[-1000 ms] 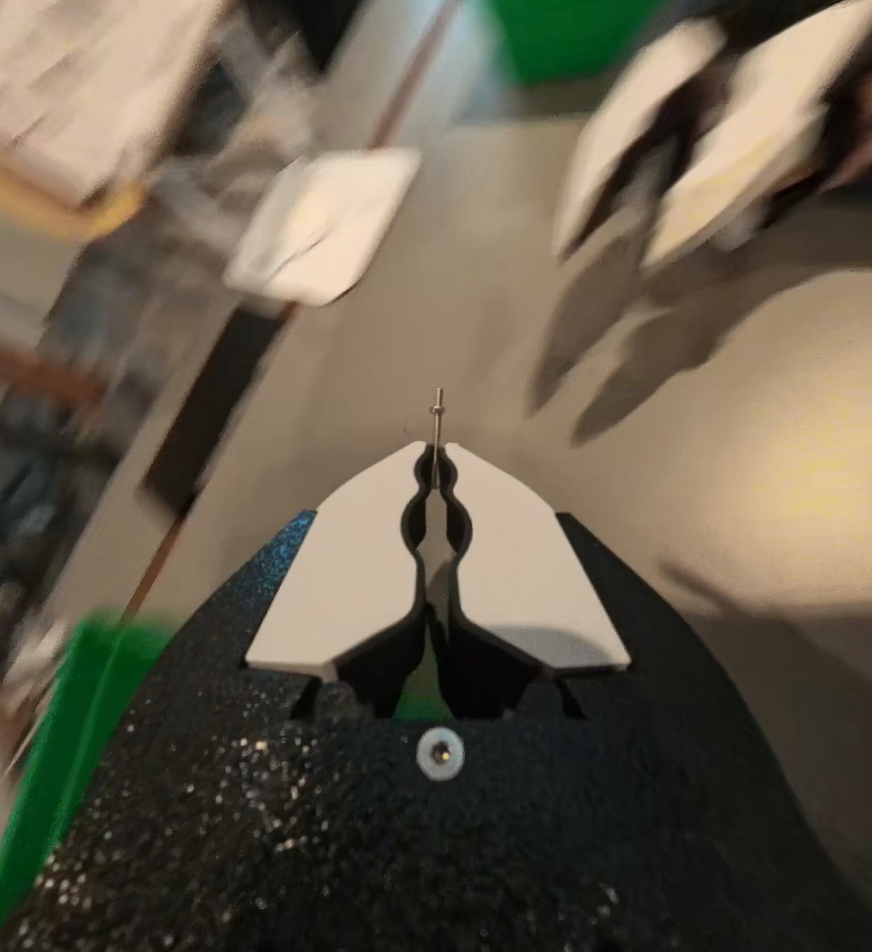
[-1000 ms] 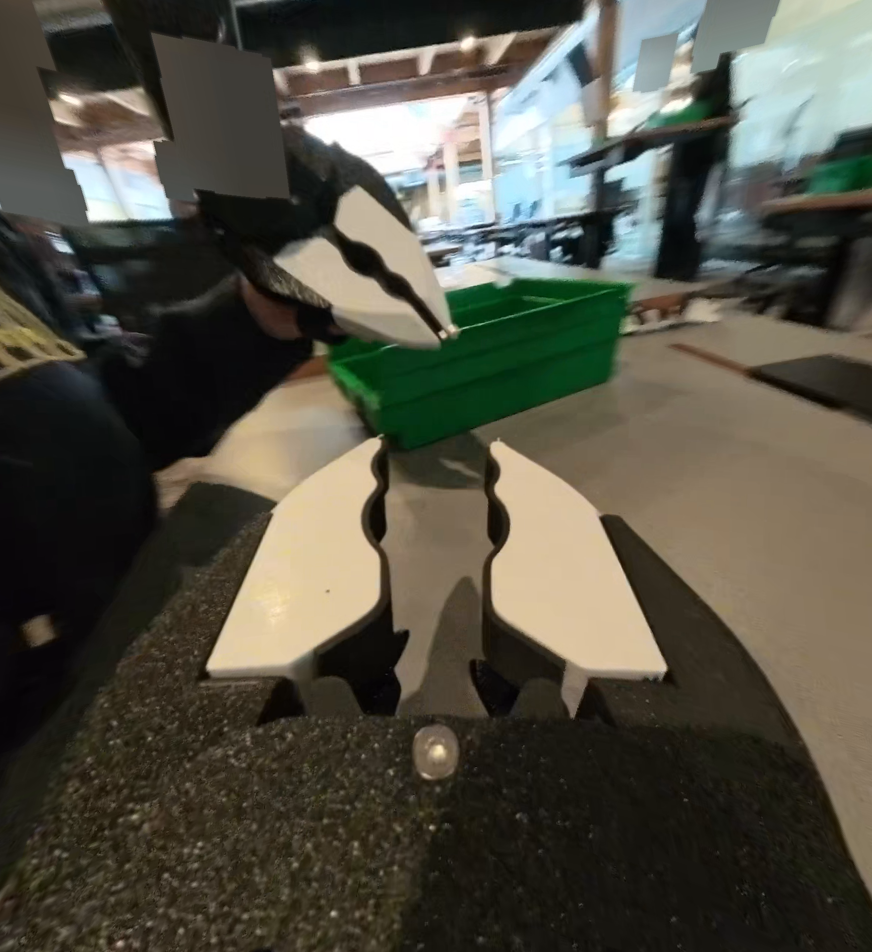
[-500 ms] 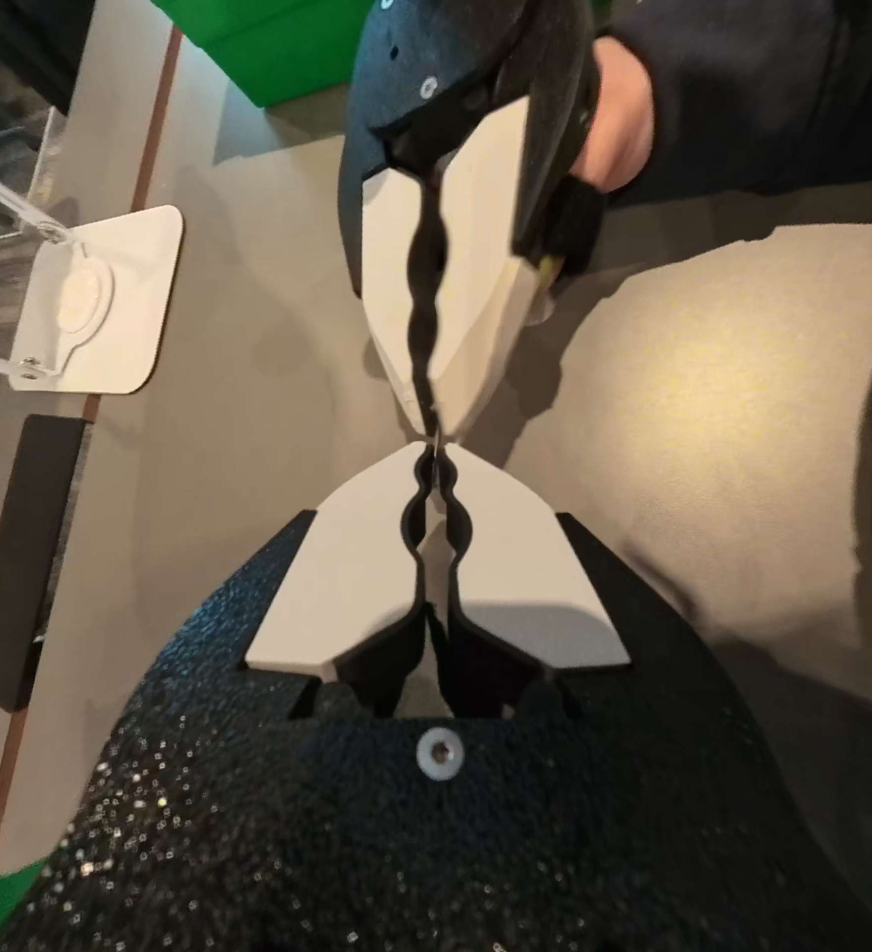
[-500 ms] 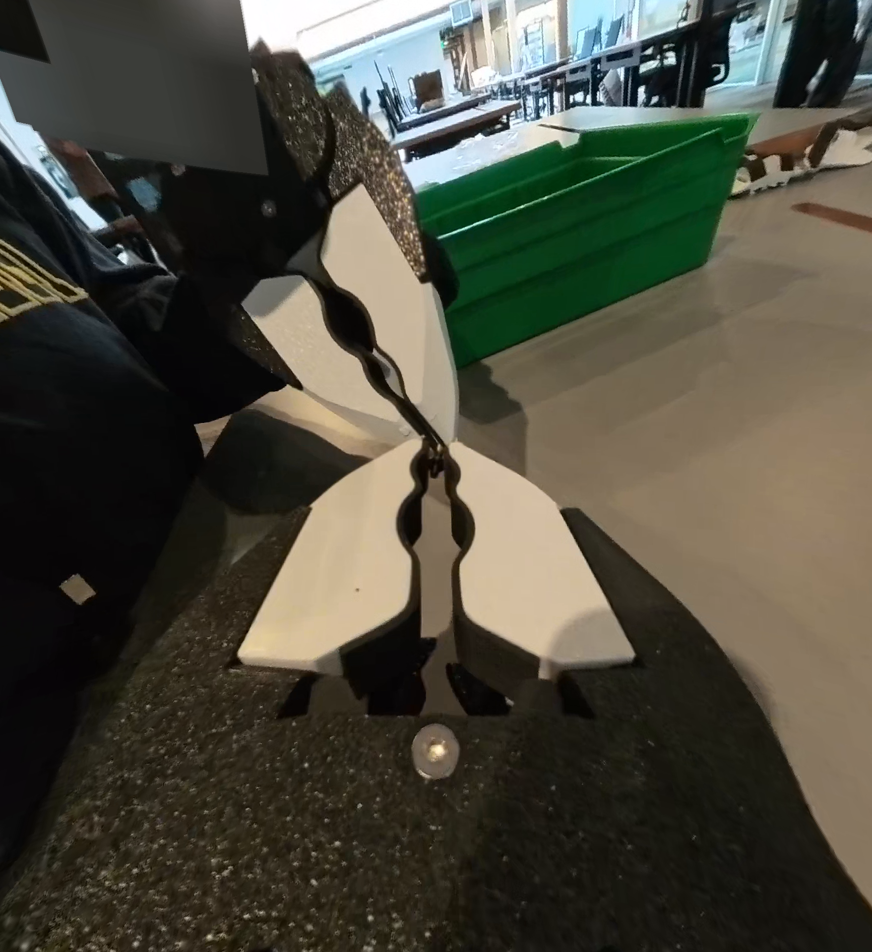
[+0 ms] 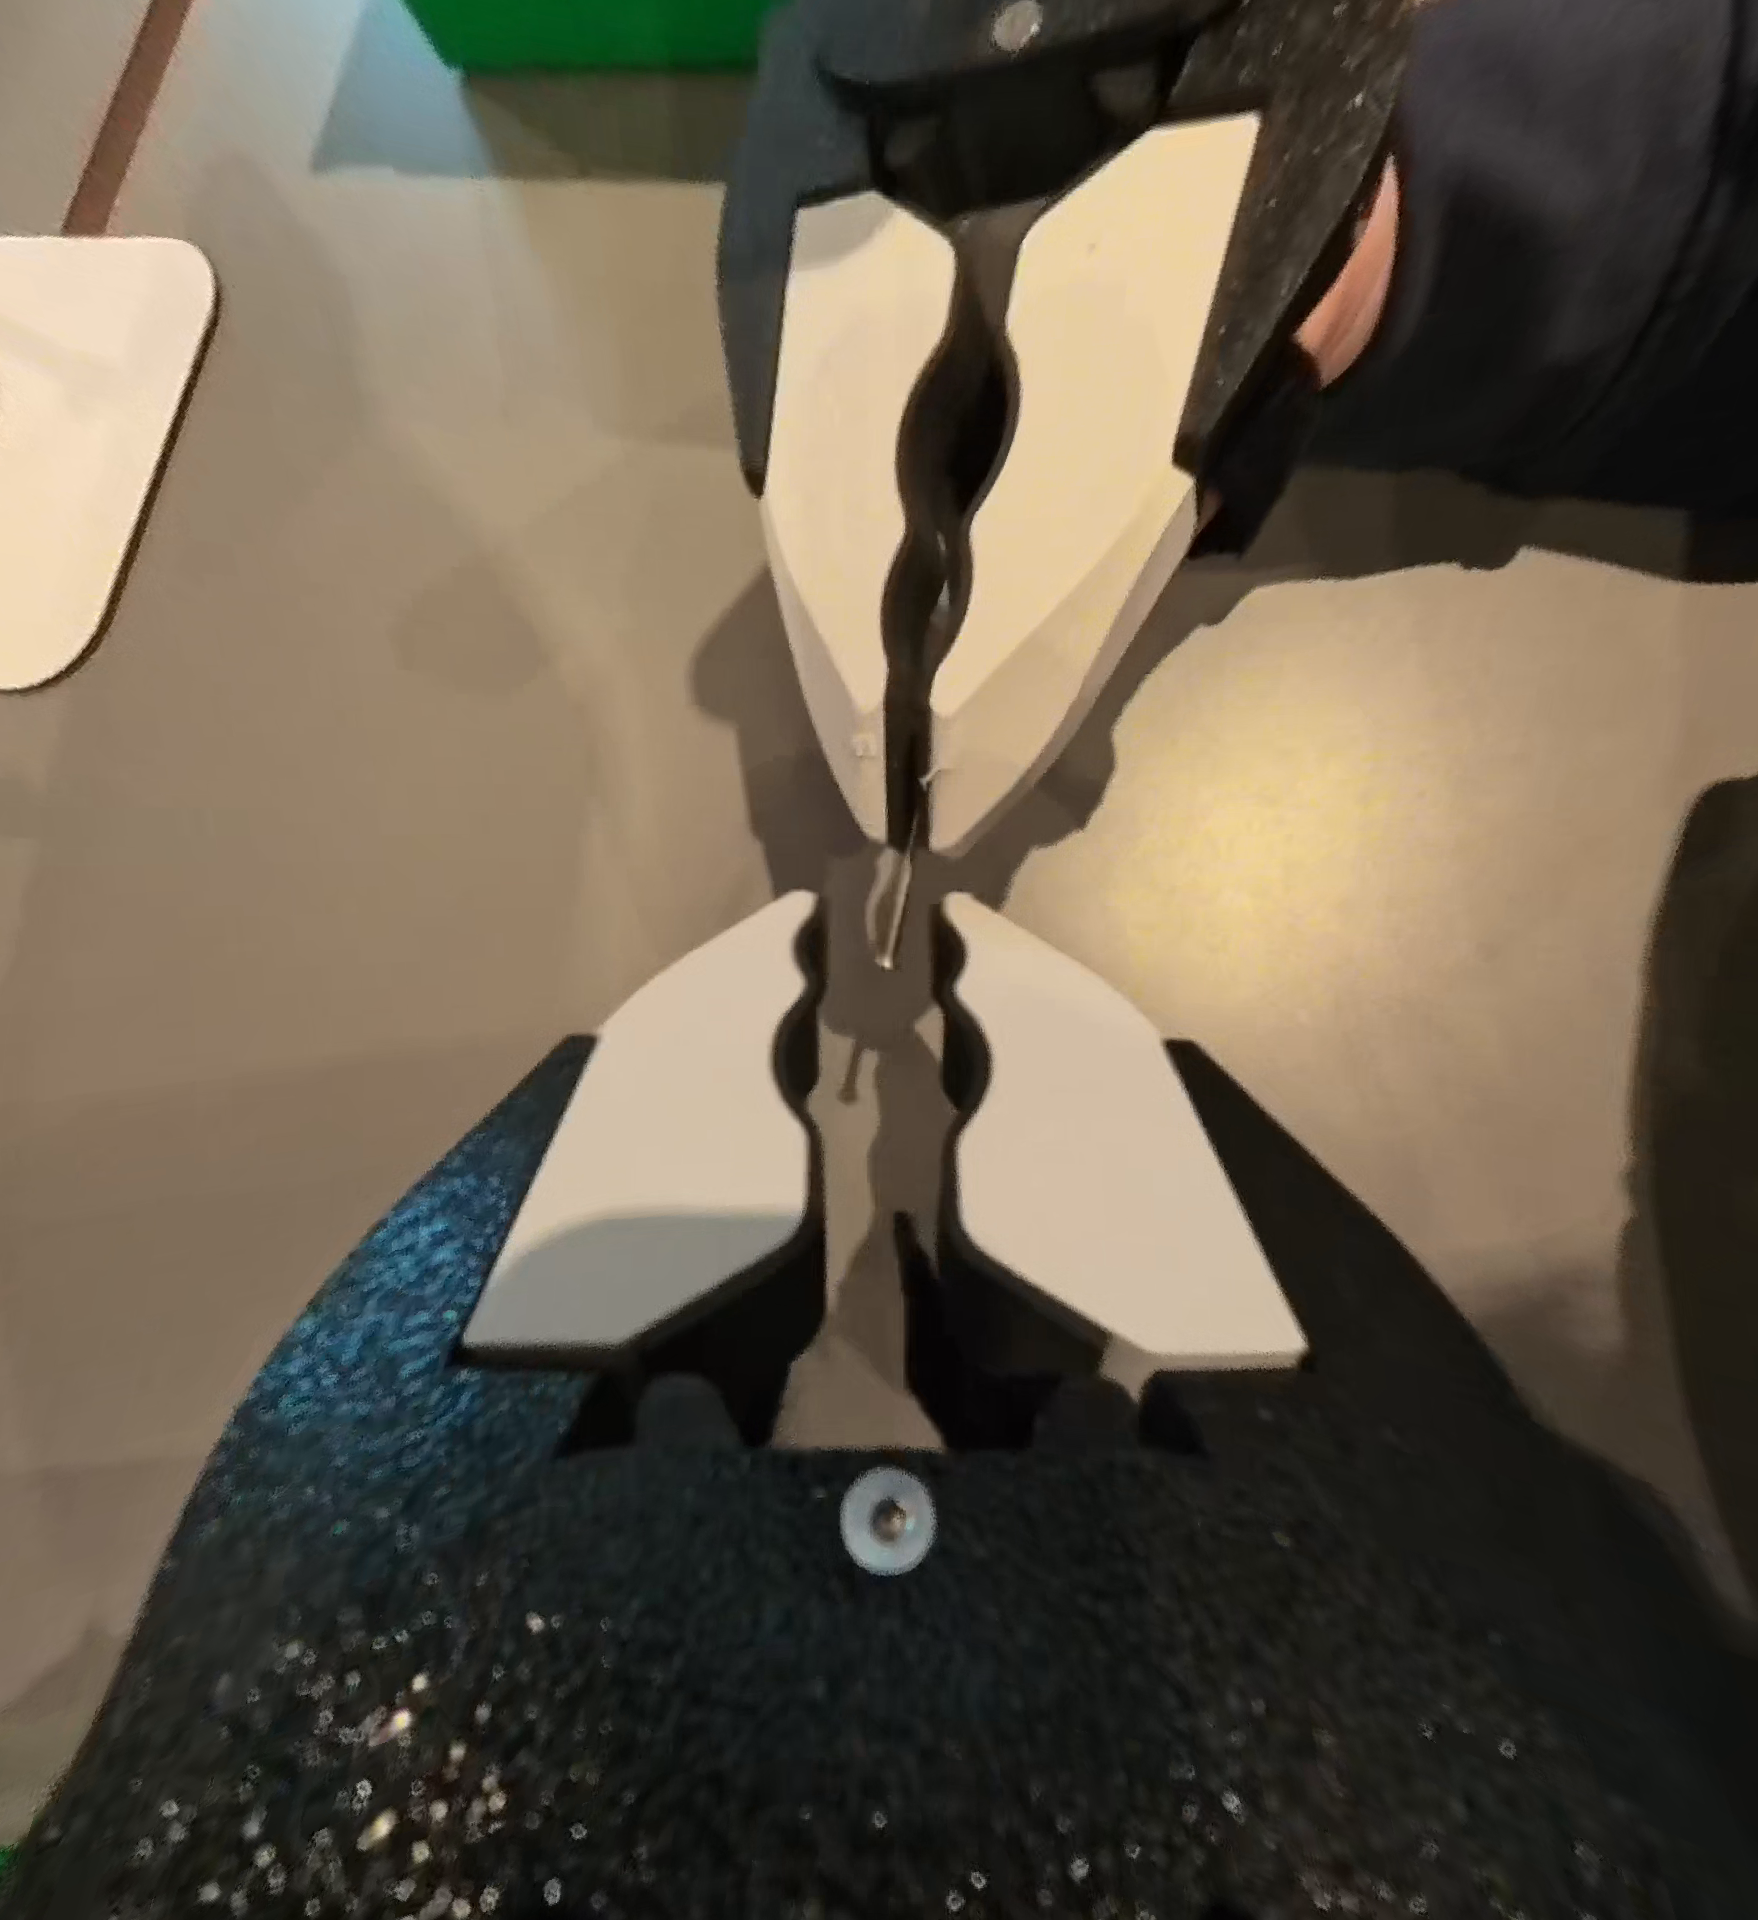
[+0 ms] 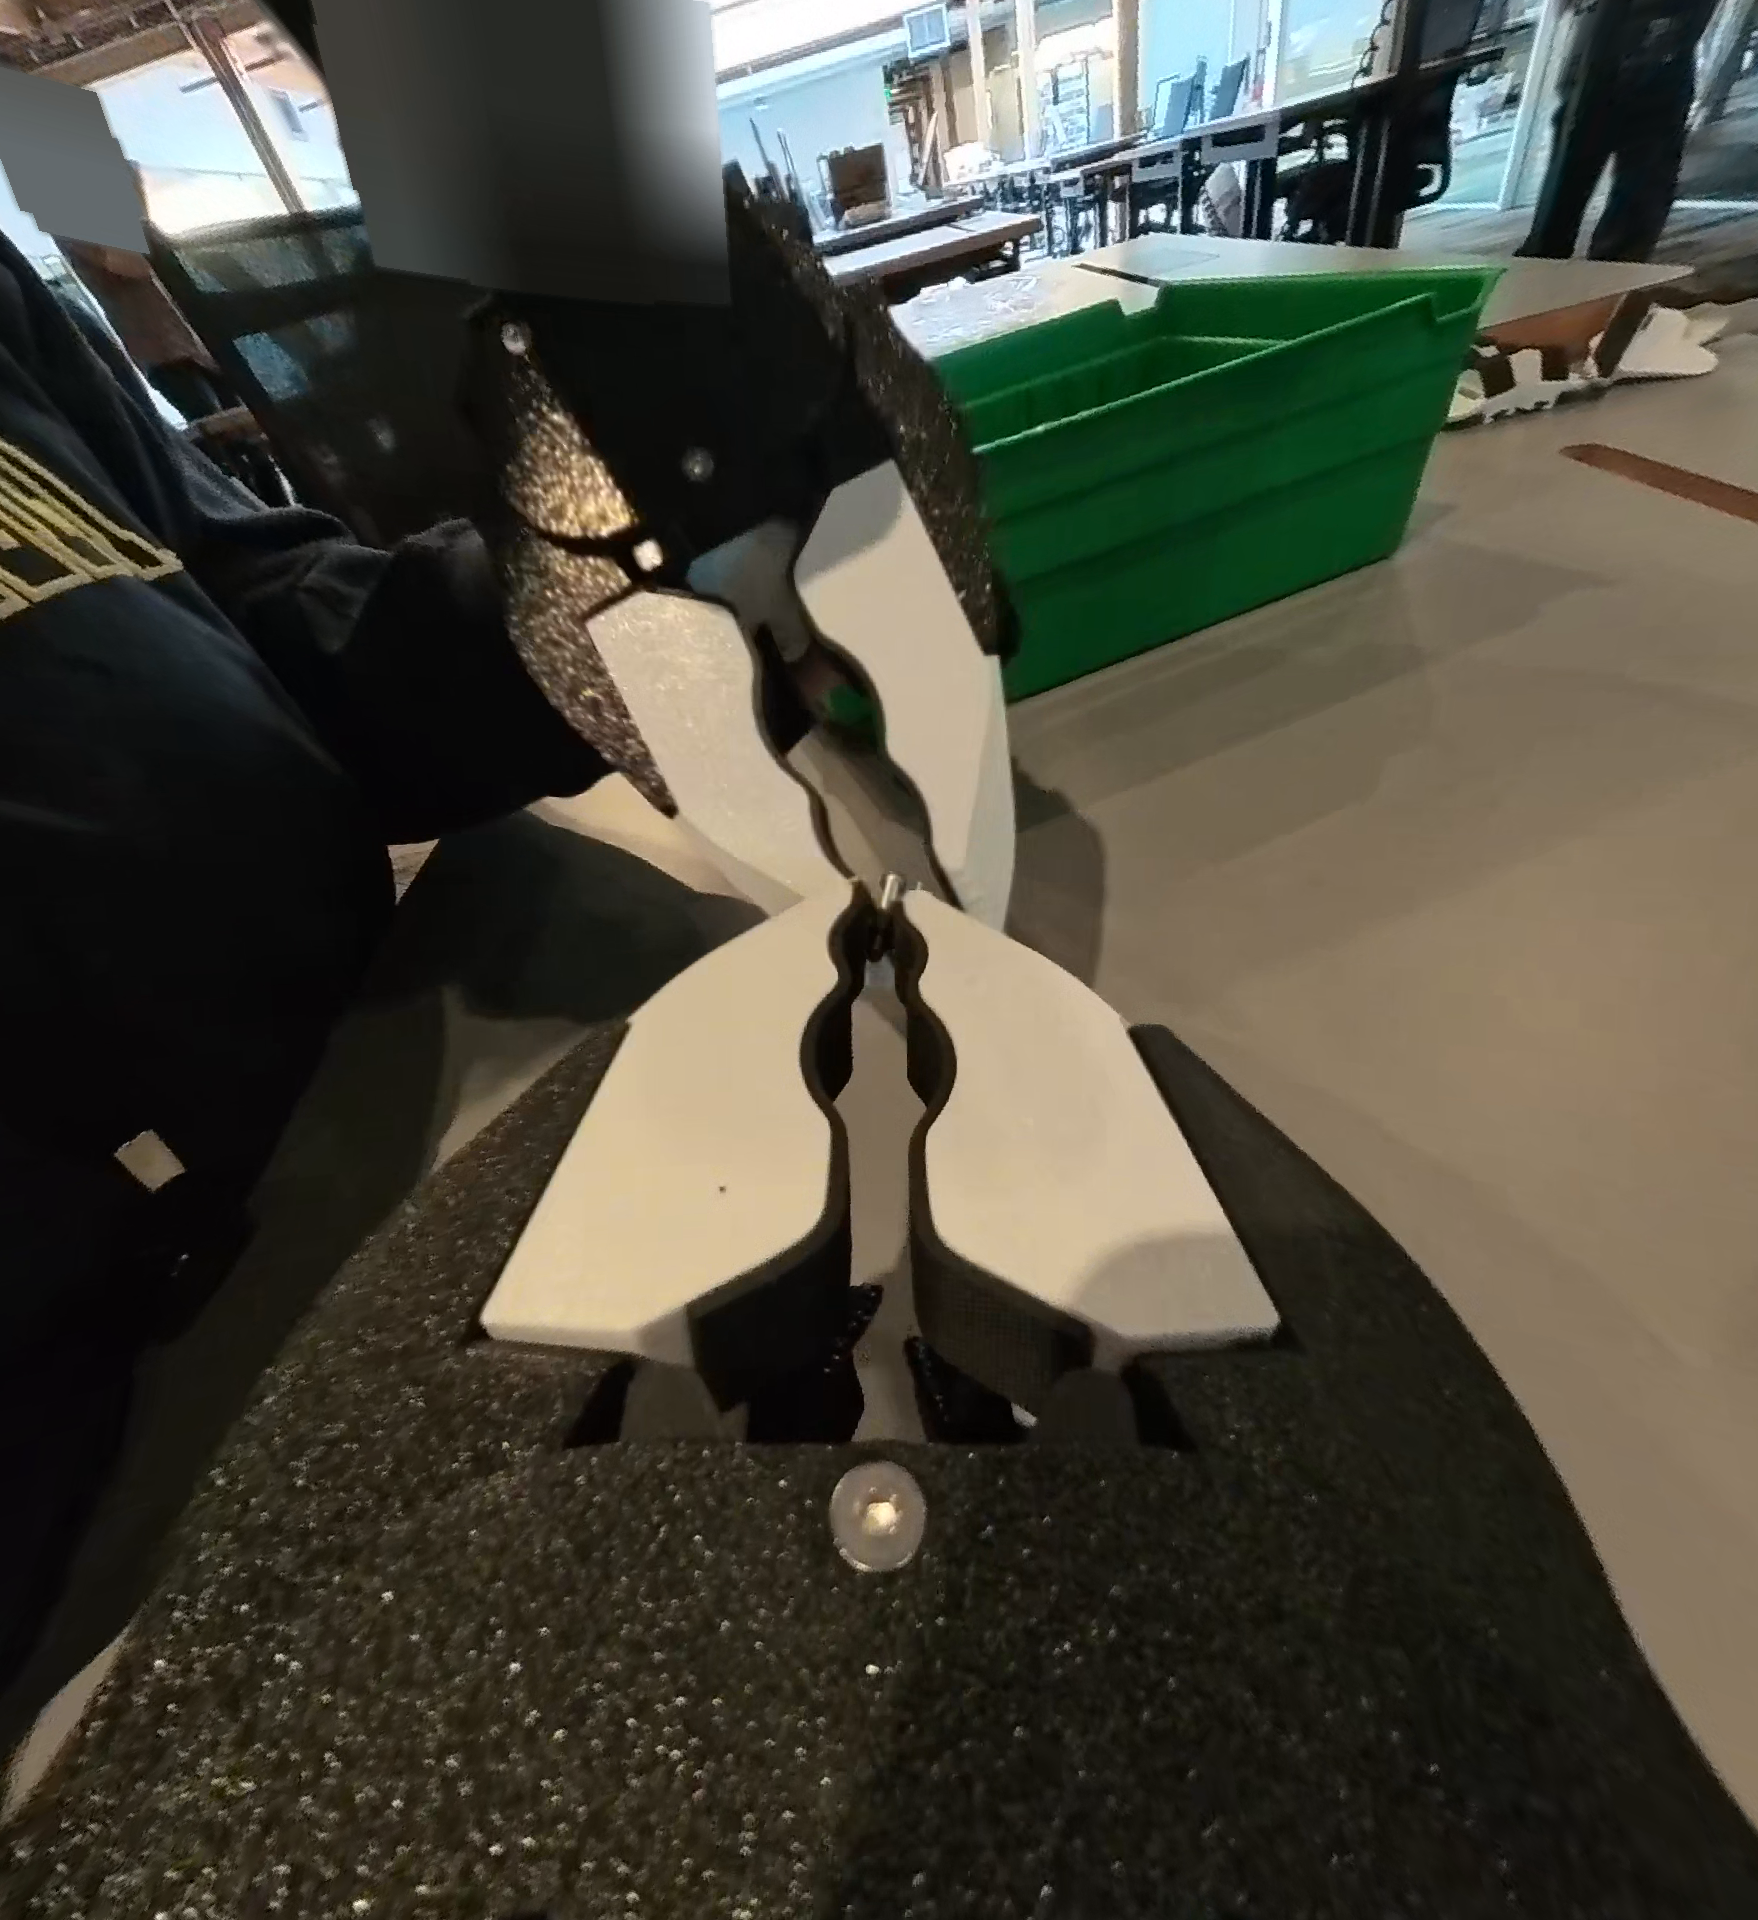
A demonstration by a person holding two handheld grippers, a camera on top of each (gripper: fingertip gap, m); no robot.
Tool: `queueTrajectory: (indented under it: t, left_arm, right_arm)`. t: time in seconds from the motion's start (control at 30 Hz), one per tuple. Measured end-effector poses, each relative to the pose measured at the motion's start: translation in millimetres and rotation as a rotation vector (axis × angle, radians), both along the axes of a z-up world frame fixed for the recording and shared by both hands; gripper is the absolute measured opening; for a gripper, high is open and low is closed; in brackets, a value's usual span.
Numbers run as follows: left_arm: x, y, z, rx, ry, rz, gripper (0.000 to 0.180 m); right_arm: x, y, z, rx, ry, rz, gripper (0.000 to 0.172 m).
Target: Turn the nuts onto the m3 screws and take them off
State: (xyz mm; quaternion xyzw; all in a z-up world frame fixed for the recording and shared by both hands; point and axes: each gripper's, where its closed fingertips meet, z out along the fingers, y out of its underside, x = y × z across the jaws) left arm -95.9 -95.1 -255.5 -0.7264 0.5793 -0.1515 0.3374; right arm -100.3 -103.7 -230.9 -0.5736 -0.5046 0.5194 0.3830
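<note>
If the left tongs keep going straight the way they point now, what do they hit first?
Most likely the screw, sticking out between their open tips from the right tongs, which pinch its far end. Right behind it come those tongs' white fingertips. Depth is hard to judge.

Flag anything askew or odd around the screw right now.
The screw hangs tilted from the shut right gripper, skewed rather than in line with it. The left gripper stands open around it, pads clear. Nothing else stands out.

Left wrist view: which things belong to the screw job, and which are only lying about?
Belong to the job:
- thin metal screw, pinched in the shut right claw
- open left claw, facing it

Only lying about:
- green bin at the top edge
- white rounded plate on the left
</note>
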Motion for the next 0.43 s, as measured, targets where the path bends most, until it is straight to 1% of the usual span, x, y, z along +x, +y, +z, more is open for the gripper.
queueTrajectory:
  t: [0.03, 0.07, 0.13, 0.23, 0.3, 0.37, 0.43]
  left_arm:
    - [0.6, -0.2, -1.9, 0.006, 0.016, -0.012, 0.011]
    - [1.4, -0.7, -3.3, 0.018, 0.029, -0.026, 0.005]
    - [3.9, 0.6, -2.9, 0.06, 0.03, -0.04, 0.003]
    - [8.6, 7.7, -2.8, 0.075, -0.002, -0.033, 0.002]
    - [10.2, 16.3, -8.5, 0.095, 0.014, -0.032, 0.002]
    - [11.6, 24.1, -17.5, 0.1, 0.045, -0.056, 0.002]
    - [14.1, 30.2, -29.1, 0.069, 0.062, -0.092, 0.002]
  right_arm:
    - [-0.1, 0.5, -0.6, -0.002, -0.001, -0.003, 0.004]
    - [0.4, 1.4, -1.1, -0.002, -0.002, -0.005, 0.004]
    - [2.5, 3.0, 0.1, -0.011, 0.009, -0.008, 0.004]
    - [6.7, 11.2, -0.2, 0.002, 0.007, -0.053, 0.005]
    - [13.7, 16.6, -4.4, 0.002, -0.023, -0.075, 0.016]
    - [20.7, 21.3, -9.3, 0.015, -0.062, -0.095, 0.022]
    - [25.7, 28.4, -17.7, 0.075, -0.121, -0.132, 0.03]
